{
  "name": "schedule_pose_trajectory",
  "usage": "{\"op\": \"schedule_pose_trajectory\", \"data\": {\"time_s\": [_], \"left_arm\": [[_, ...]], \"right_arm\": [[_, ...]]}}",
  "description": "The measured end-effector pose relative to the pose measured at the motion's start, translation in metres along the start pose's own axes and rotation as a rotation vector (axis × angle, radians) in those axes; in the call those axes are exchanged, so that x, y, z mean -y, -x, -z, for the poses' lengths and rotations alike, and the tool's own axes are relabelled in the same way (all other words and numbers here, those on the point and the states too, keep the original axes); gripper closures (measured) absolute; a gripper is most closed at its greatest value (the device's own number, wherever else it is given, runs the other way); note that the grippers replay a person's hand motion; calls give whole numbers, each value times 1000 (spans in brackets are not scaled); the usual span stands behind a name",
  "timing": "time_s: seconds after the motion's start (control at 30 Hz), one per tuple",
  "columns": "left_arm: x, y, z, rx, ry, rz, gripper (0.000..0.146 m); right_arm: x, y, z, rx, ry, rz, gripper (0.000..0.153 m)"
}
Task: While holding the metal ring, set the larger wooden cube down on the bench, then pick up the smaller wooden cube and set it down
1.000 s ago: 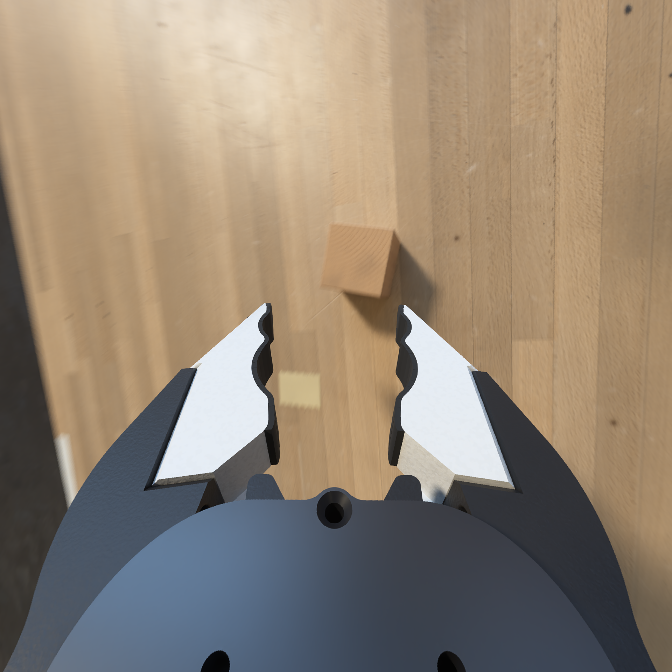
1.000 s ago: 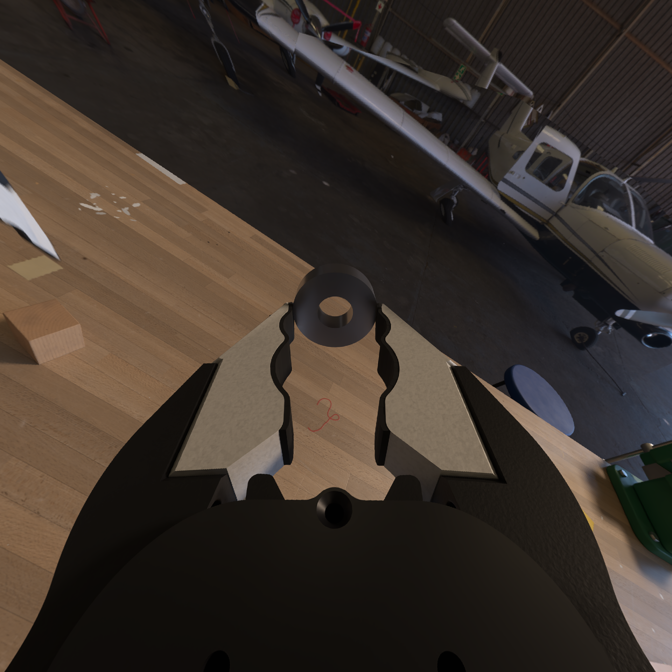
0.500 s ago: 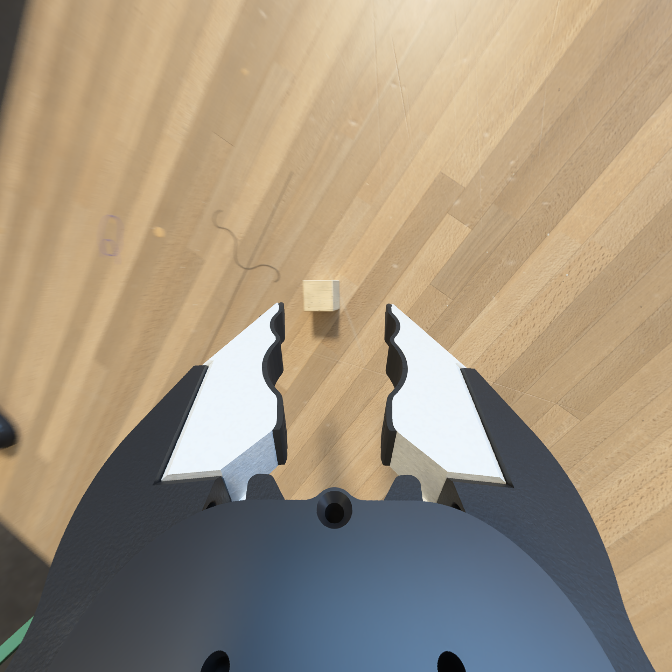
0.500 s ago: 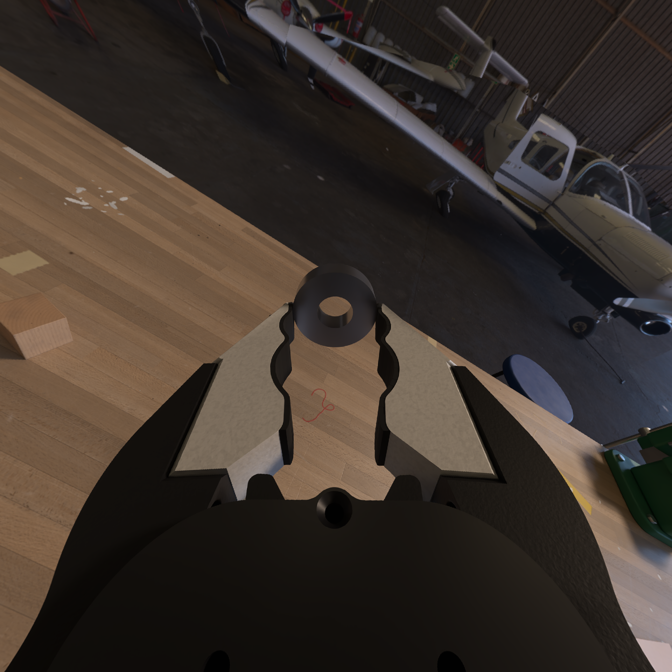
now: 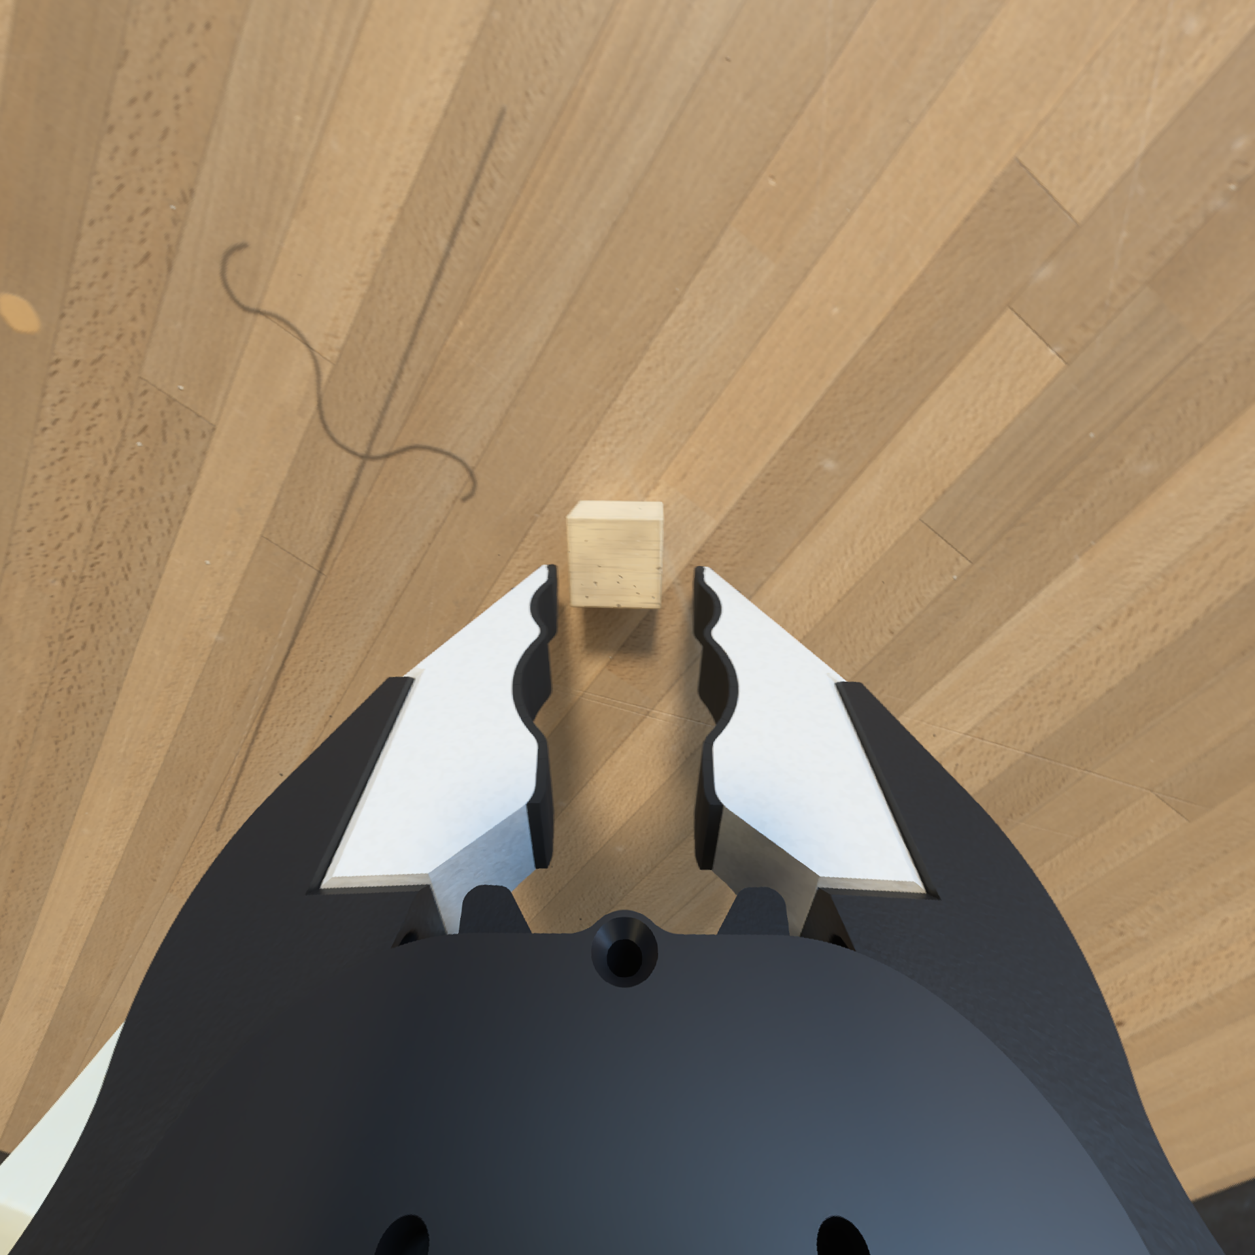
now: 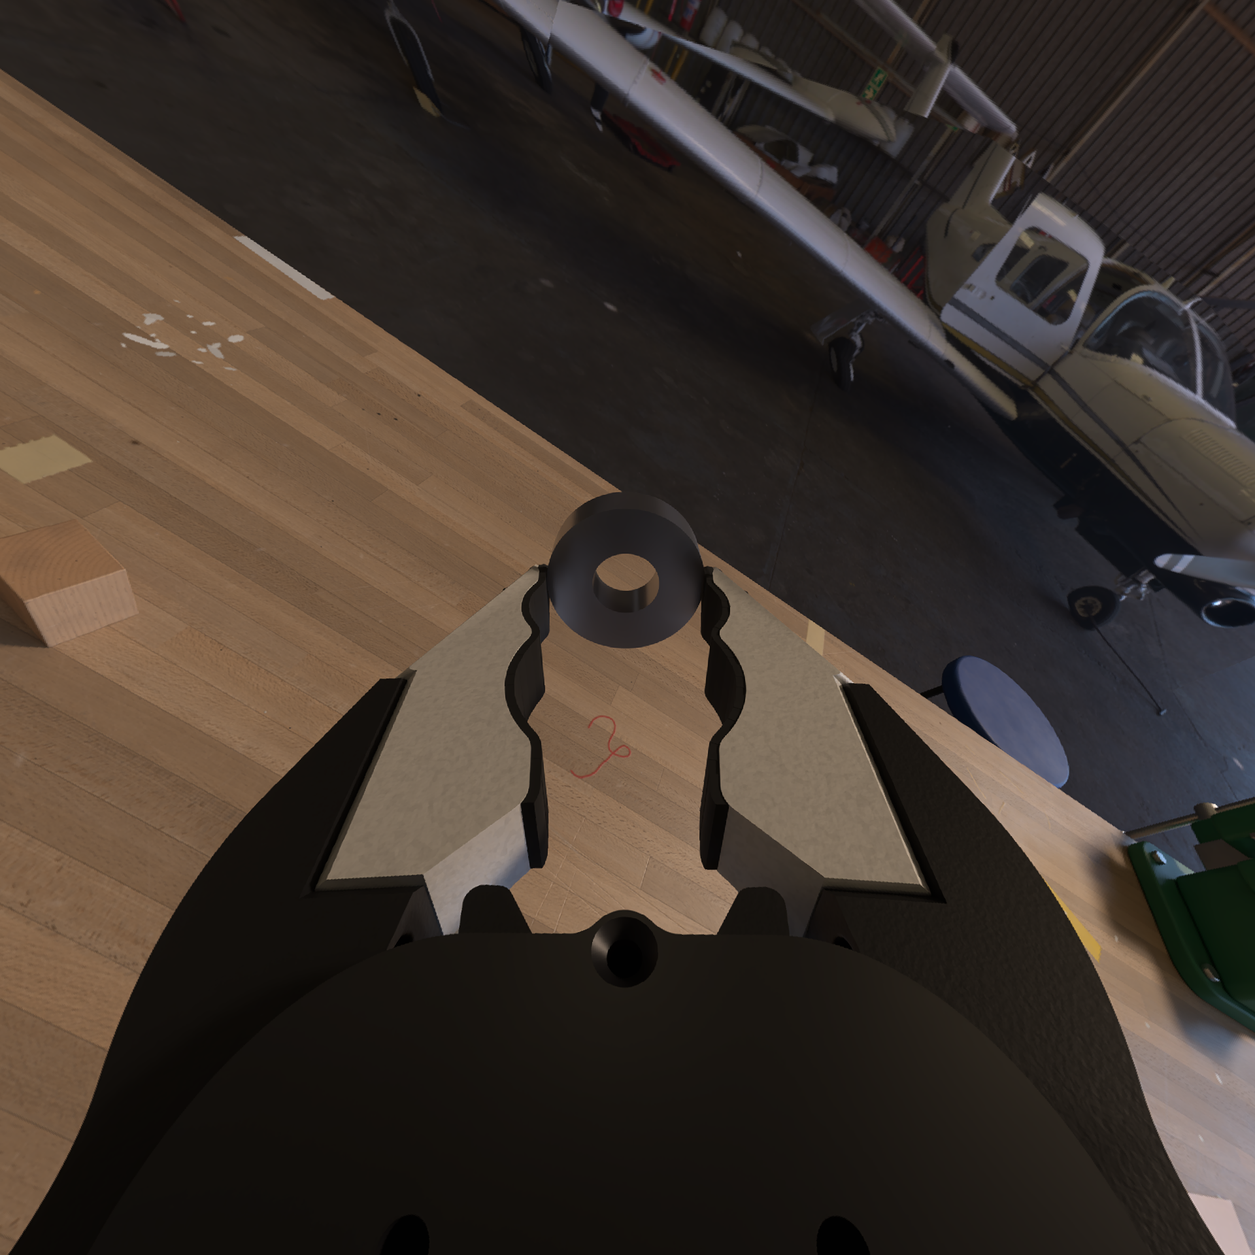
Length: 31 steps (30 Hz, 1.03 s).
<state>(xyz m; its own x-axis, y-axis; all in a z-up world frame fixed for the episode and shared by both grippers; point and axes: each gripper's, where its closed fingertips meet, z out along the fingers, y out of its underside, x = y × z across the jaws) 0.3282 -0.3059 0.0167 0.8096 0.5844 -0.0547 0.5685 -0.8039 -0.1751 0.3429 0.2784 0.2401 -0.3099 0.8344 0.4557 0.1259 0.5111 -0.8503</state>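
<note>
The smaller wooden cube (image 5: 615, 553), pale, rests on the wooden bench (image 5: 883, 339) just ahead of my left gripper (image 5: 623, 577). The left gripper is open and empty, its fingertips either side of the cube's near face without touching it. My right gripper (image 6: 625, 577) is shut on the dark metal ring (image 6: 625, 569), held at the fingertips above the bench, hole facing the camera. The larger wooden cube (image 6: 64, 580) lies on the bench (image 6: 271, 509) at the left edge of the right wrist view.
The bench edge (image 6: 475, 401) runs diagonally; beyond it is a dark hangar floor with a white aircraft (image 6: 1019, 305). A blue stool (image 6: 1005, 720) and a green vise (image 6: 1202, 910) stand at the right. A dark scribble (image 5: 326, 387) marks the bench left of the small cube.
My left gripper has left the larger cube, swung over to the smaller cube and come down close to it. The right gripper has drifted slightly, still holding the ring.
</note>
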Motion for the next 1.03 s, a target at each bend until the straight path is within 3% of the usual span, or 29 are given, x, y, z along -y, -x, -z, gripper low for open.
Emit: {"op": "schedule_pose_trajectory", "data": {"time_s": [0.07, 0.2, 0.3, 0.4, 0.5, 0.57, 0.63, 0.77, 1.03], "left_arm": [[4, 3, 0, 13, -12, 10, 119], [7, 7, 17, 57, -23, 38, 119], [20, 11, 63, 214, -90, 50, 119], [82, -23, 121, 287, -370, -76, 119], [162, -111, 142, 134, -622, -378, 119], [204, -158, 122, 56, -621, -492, 119], [227, -182, 82, 33, -477, -514, 119], [234, -188, 8, 56, -240, -572, 119], [233, -178, -31, 34, -164, -548, 118]], "right_arm": [[0, 1, -1, 2, 3, 5, 108], [-1, 2, -1, 3, 9, 15, 108], [0, 1, 0, 0, 8, 16, 108], [1, 1, 0, -4, 4, 19, 108], [3, 1, -2, -14, -7, 35, 108], [4, 3, -4, -10, -9, 47, 108], [3, 6, -6, -3, 3, 58, 108], [-2, 8, -7, 3, 34, 92, 108], [-5, 8, -11, 17, 50, 78, 108]]}}
